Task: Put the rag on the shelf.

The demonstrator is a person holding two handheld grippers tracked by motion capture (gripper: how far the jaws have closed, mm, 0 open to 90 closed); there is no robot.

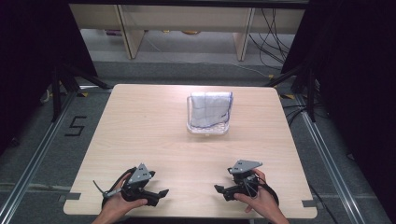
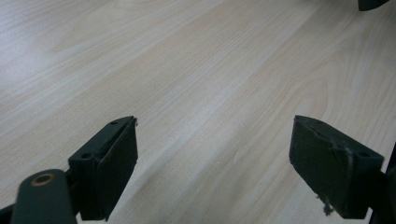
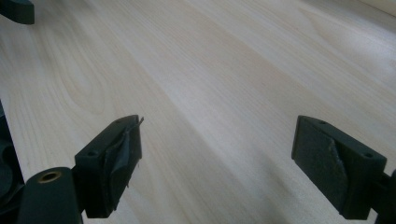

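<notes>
A pale wooden bench (image 1: 140, 126) stands among dark curtains. Toward its far edge, right of centre, a folded cloth (image 1: 211, 108) sits in a clear tray (image 1: 208, 130). Left tongs (image 1: 156, 195) and right tongs (image 1: 223, 190) rest apart, empty, by the near edge. The cloth looks soft and light; pinch a folded edge.

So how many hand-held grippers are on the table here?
2. The left hand-held gripper sits at the near left edge, the right hand-held gripper at the near right; both are open and point toward each other.
</notes>
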